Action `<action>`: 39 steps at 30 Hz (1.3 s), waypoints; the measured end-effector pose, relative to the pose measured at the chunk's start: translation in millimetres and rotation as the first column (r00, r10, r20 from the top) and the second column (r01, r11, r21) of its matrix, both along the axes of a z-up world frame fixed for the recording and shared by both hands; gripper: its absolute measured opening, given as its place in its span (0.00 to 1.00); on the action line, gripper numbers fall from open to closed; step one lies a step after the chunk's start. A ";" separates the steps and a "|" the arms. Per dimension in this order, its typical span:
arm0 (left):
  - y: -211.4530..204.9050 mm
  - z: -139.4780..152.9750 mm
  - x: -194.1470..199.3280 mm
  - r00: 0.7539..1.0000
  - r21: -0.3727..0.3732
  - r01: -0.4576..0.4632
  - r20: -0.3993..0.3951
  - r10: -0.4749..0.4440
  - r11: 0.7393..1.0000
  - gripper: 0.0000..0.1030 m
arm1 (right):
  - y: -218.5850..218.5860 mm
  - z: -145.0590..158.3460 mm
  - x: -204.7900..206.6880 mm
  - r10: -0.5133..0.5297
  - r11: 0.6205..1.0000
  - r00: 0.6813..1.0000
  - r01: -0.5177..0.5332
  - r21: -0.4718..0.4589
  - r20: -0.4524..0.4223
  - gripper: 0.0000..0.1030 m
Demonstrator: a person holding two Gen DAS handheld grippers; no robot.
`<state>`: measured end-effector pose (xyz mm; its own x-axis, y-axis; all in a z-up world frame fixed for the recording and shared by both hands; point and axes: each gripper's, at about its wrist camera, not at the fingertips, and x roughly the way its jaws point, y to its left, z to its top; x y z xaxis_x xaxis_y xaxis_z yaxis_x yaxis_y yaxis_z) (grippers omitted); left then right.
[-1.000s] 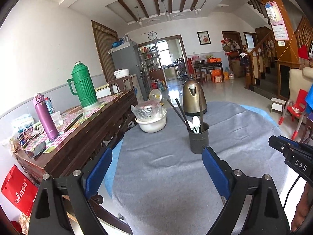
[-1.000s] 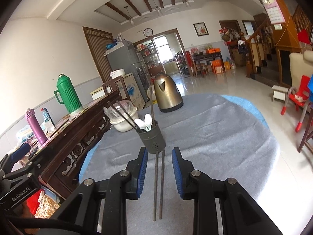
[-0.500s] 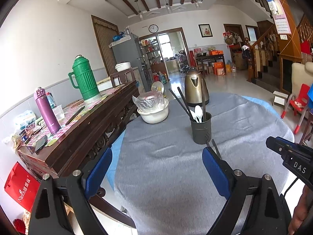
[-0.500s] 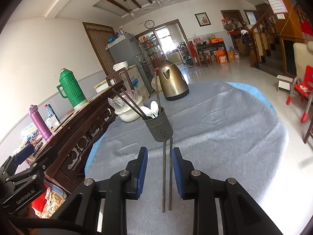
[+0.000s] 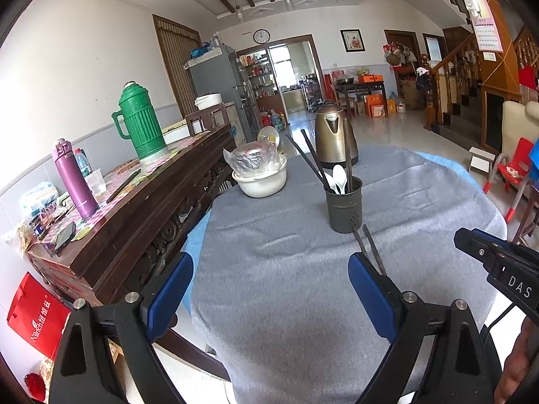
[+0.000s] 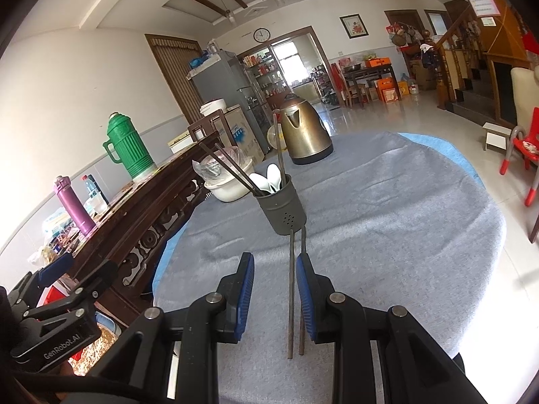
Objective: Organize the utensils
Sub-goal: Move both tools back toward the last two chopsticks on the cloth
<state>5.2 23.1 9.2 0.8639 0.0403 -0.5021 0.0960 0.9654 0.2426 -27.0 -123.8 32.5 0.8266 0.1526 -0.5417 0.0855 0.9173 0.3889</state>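
Right wrist view: right tongs [image 6: 274, 291] straddling chopsticks [image 6: 294, 289] lying on counter [image 6: 387, 208] before holder [image 6: 284, 207], not yet clenching. Left tongs [image 5: 269, 298] gaping, empty. Next: clench, lift, drop into holder.

"DAS" in white on black body of right gripper [image 5: 498, 269], "GenRobot.AI" on black body of left gripper [image 6: 50, 336], "Ninth" plus unreadable characters on red bag [image 5: 37, 309] by floor, calendar print too small

Left tool [image 5: 271, 294]: blue pads spread wide, nothing between, angled downward. Right tool [image 6: 274, 289]: pads narrowly parted, not pressing, angled downward.
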 end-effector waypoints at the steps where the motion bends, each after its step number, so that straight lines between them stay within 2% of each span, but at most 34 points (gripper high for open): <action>1: 1.1 -0.3 0.6 1.000 -0.001 -0.003 -0.002 0.003 1.000 0.91 | 0.2 -0.9 0.7 0.001 1.000 1.000 -0.001 0.002 -0.004 0.28; 19: 4.8 -11.1 1.3 0.999 0.004 -0.019 -0.033 0.019 1.000 0.91 | 8.7 -16.0 4.3 0.019 1.000 0.999 -0.019 0.015 -0.045 0.28; 39: 1.1 -15.7 -0.6 0.999 0.006 -0.003 -0.045 0.003 1.000 0.91 | 6.6 -18.8 2.9 0.008 1.000 0.999 -0.006 0.022 -0.048 0.28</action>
